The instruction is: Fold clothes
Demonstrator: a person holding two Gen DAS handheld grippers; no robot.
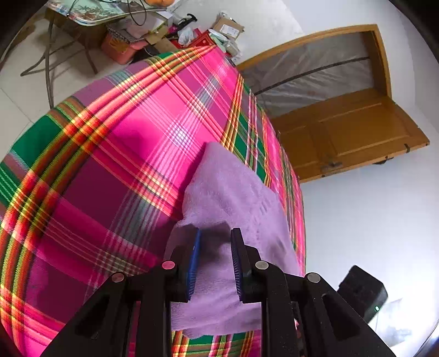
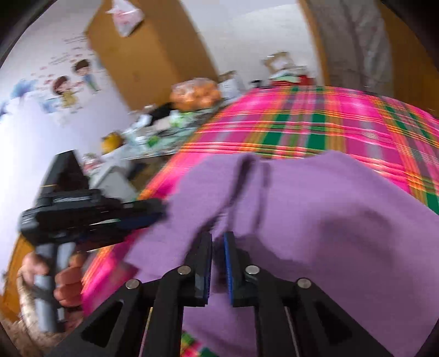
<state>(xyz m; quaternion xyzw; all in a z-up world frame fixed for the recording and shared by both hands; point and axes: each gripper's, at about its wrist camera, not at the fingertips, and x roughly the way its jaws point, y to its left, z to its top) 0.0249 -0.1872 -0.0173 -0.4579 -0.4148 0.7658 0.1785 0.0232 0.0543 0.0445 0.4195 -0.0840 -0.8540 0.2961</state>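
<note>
Left wrist view: purple fleece garment (image 1: 227, 197) lies on a plaid bedspread (image 1: 109, 153) (pink/green/orange), near the bed's right edge. Left gripper (image 1: 215, 236) sits w/ blue pads apart, fleece bunched between them; pads don't look pressed onto it, so open, cloth in the gap. Beyond the bed: a wooden door (image 1: 348, 134) w/ plastic sheeting (image 1: 310, 77) over its opening, a cluttered floor corner w/ boxes (image 1: 227, 27) and a pink container (image 1: 118, 49), a tray-topped table (image 1: 90, 13) w/ hoses on the tiles. A black box (image 1: 362, 293) w/ a green light sits low right, off the bed. Nothing blocks the garment on the bed itself.

Right wrist view is motion-blurred. Right gripper (image 2: 218, 239) has jaws nearly together w/ a narrow gap; a fold of the garment (image 2: 315, 219) rises right at the tips, but can't tell if it's pinched. This view alone shows the left gripper (image 2: 153, 217) from the side, tips at the garment's left edge, and the person's hand (image 2: 65, 280) on its grey handle. Also only here: wall stickers of cartoon figures (image 2: 65, 90), a bag of oranges (image 2: 196, 93), a side table (image 2: 153, 137) full of clutter.

Garment's near edge is cut off by both gripper bodies; its full shape isn't readable, sleeves or collar not made out.
</note>
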